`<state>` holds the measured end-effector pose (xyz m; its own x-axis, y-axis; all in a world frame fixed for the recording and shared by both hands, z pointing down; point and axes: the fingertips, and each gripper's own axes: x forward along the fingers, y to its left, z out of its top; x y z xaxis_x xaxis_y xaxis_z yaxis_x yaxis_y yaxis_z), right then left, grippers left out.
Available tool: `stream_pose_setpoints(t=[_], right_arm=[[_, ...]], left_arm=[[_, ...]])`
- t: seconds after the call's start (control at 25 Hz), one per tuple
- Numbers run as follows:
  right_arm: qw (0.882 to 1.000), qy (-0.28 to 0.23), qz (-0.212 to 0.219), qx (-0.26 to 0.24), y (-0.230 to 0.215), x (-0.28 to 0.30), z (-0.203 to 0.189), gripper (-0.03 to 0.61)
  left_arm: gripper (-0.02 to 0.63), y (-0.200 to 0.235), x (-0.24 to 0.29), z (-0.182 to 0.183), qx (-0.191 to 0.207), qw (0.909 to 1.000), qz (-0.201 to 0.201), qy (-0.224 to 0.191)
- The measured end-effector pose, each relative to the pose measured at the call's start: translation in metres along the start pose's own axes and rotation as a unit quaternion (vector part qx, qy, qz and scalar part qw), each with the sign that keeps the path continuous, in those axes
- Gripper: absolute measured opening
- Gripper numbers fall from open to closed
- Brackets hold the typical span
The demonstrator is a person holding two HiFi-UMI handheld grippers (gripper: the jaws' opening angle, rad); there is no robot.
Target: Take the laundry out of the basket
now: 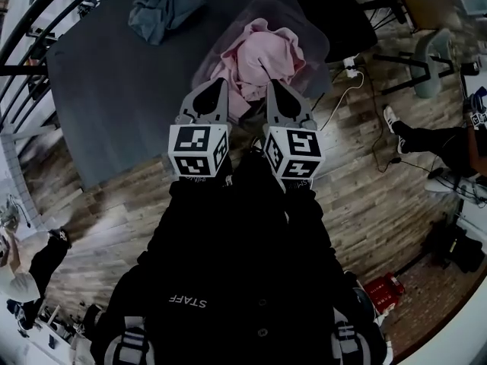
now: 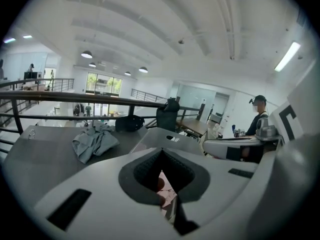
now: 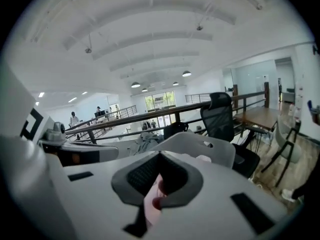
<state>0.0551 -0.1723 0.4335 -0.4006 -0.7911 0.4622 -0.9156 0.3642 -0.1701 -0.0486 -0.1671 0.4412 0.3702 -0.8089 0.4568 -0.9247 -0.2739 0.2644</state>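
A pink garment [image 1: 268,55] lies heaped in the grey laundry basket [image 1: 311,29], right in front of me in the head view. My left gripper [image 1: 214,91] is shut on its near left side and my right gripper [image 1: 275,91] is shut on its near right side. Pink cloth [image 2: 168,195] shows in the slit of the closed jaws in the left gripper view, and pink cloth [image 3: 152,202] shows the same way in the right gripper view. The basket's rim [image 2: 161,137] rises just beyond the jaws. A blue-grey garment [image 1: 163,4] lies on the dark grey table [image 1: 114,90].
A black office chair [image 1: 338,14] stands behind the basket. A white cable and plug [image 1: 350,68] lie on the wood floor to the right. A seated person's leg [image 1: 430,139] is further right. A railing [image 1: 30,44] runs along the left, and a red box [image 1: 384,289] is at lower right.
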Motion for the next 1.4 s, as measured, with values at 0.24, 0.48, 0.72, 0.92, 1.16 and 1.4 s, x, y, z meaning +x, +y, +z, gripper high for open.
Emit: stream_pose_setpoints(t=[0.24, 0.48, 0.72, 0.92, 1.16, 1.4], right_arm=[[0.997, 0.064, -0.007, 0.040, -0.005, 0.042, -0.010, 0.015], [0.993, 0.103, -0.012, 0.053, -0.010, 0.085, -0.017, 0.015], [0.985, 0.162, 0.002, 0.060, -0.016, 0.122, -0.038, 0.220], [0.983, 0.170, 0.002, 0.069, -0.020, 0.138, -0.044, 0.244], [0.978, 0.194, 0.007, 0.076, -0.027, 0.152, -0.061, 0.297], [0.973, 0.222, 0.006, 0.061, -0.035, 0.170, -0.086, 0.368]], left_arm=[[0.000, 0.016, 0.031, -0.014, -0.028, 0.9981, 0.000, 0.055], [0.000, 0.033, 0.059, -0.016, -0.032, 0.9956, 0.008, 0.088], [0.001, 0.050, 0.075, -0.007, -0.036, 0.9943, 0.010, 0.099], [0.000, 0.054, 0.089, -0.012, -0.037, 0.9929, 0.000, 0.113], [0.001, 0.057, 0.102, -0.019, -0.040, 0.9912, 0.001, 0.126], [0.000, 0.058, 0.112, -0.023, -0.036, 0.9894, 0.004, 0.141]])
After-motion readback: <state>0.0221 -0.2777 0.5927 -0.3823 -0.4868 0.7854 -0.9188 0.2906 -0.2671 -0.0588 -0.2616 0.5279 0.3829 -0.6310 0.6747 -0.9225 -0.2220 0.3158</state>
